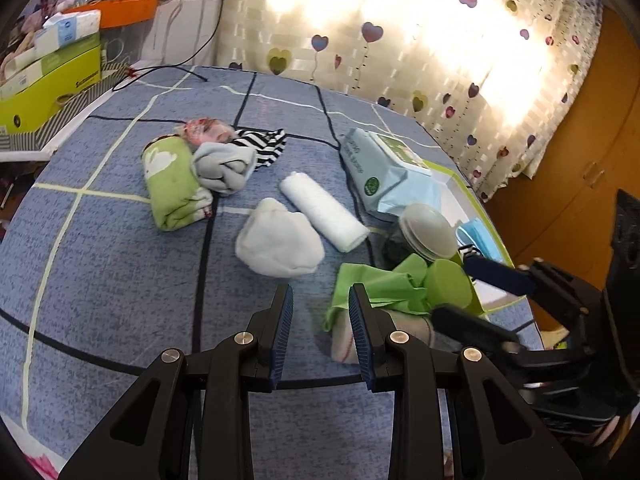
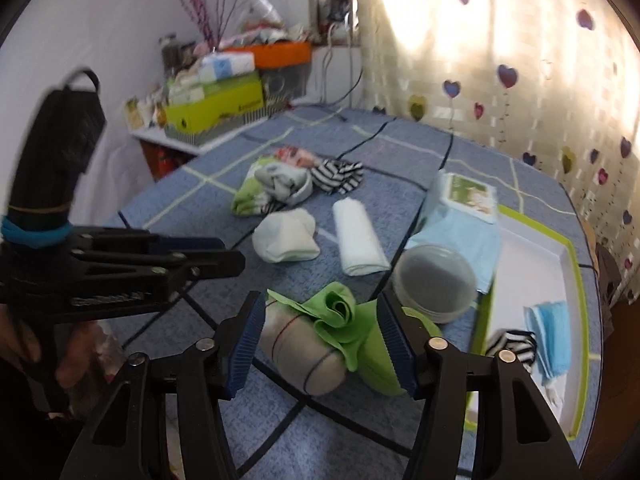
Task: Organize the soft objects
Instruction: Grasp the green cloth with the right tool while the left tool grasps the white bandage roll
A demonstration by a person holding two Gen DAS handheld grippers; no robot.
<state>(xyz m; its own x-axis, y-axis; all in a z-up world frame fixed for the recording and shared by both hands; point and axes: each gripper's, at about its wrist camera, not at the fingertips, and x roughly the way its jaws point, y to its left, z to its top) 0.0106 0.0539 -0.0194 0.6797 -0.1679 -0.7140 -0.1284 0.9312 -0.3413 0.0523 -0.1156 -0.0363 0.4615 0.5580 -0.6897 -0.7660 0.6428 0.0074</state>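
My right gripper [image 2: 320, 304] stands open around a crumpled green cloth [image 2: 336, 316] that lies on a beige rolled sock [image 2: 300, 352]; the pads flank them and I see no squeeze. A green cup [image 2: 384, 368] lies by its right finger. In the left wrist view, my left gripper [image 1: 320, 292] hangs open over bare bedspread, just left of the green cloth [image 1: 380, 284], with nothing between its fingers. Ahead lie a white sock ball [image 1: 280, 240] and a white rolled towel [image 1: 324, 210]. Further back are a green rolled towel [image 1: 172, 184], a grey sock [image 1: 224, 168] and a striped sock [image 1: 264, 146].
A white tray with a green rim [image 2: 572, 264] at the right holds a blue mask [image 2: 552, 332] and a striped sock [image 2: 514, 344]. A clear lidded jar [image 2: 436, 284] and a wipes pack [image 2: 468, 200] lie at its near edge. Boxes [image 1: 52, 80] crowd the shelf at the back left.
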